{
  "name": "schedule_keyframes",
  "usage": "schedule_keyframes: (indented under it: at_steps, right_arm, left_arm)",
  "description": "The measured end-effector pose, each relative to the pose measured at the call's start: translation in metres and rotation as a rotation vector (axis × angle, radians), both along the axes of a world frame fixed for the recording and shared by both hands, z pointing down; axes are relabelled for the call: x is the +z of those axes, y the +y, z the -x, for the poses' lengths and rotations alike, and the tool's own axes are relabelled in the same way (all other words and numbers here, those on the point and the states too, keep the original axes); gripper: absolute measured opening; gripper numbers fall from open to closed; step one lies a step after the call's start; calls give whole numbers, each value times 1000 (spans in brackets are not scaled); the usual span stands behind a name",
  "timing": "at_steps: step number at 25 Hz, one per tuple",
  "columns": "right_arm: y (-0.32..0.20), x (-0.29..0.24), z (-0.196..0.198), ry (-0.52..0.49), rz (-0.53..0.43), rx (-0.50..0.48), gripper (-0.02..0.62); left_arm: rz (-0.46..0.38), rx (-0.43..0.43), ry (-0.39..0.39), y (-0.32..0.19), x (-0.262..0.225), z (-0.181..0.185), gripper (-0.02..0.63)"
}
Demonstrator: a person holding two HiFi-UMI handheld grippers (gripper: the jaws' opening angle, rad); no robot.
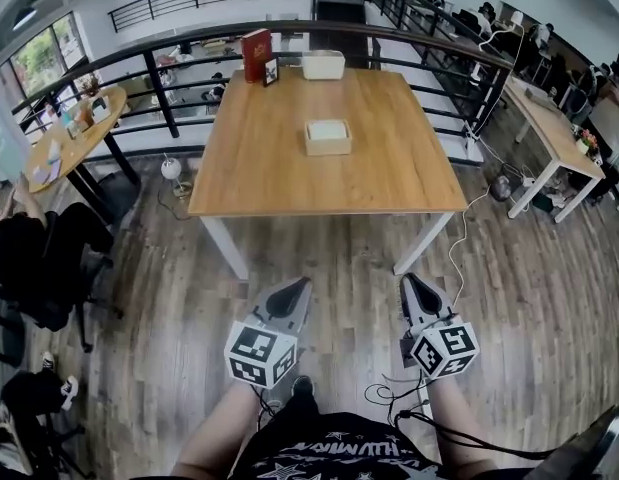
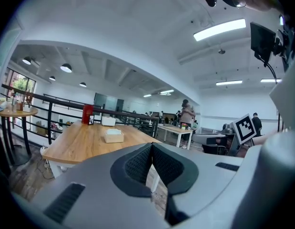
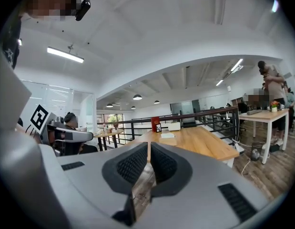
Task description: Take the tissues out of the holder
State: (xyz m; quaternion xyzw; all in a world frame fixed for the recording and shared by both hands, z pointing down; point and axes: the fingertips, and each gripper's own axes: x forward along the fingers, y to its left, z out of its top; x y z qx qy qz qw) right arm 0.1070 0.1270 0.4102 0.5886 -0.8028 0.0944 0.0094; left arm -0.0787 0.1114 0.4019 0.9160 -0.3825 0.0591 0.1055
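Note:
A wooden tissue holder (image 1: 328,137) with white tissues in it sits near the middle of the wooden table (image 1: 259,178). The left gripper view shows the holder (image 2: 113,136) far ahead, and in the right gripper view the holder (image 3: 167,137) is small and distant. Both grippers hang low over the floor, well short of the table. My left gripper (image 1: 301,285) is shut and holds nothing. My right gripper (image 1: 408,281) is shut too, with nothing between its pads.
At the table's far edge stand a red box (image 1: 256,54), a small picture frame (image 1: 271,72) and a white box (image 1: 323,64). A black railing (image 1: 149,63) runs behind. A round table (image 1: 74,133) is at left, a white desk (image 1: 554,128) at right. Cables (image 1: 459,238) trail on the floor.

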Motion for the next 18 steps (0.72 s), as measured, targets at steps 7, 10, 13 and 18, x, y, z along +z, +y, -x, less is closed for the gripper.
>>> schedule_keyframes:
  at_steps: [7, 10, 13, 18]
  right_arm:
    - [-64, -1, 34, 4, -9, 15, 29]
    - [-81, -2, 50, 12, -9, 3, 29]
    - [-91, -1, 62, 17, -3, 0, 29]
    - [-106, 1, 63, 13, 1, 15, 29]
  left_arm:
    - [3, -16, 32, -60, 5, 44, 14]
    - [-11, -24, 26, -78, 3, 60, 14]
    - [-13, -34, 30, -90, 3, 71, 14]
    - [-1, -27, 32, -103, 10, 74, 14]
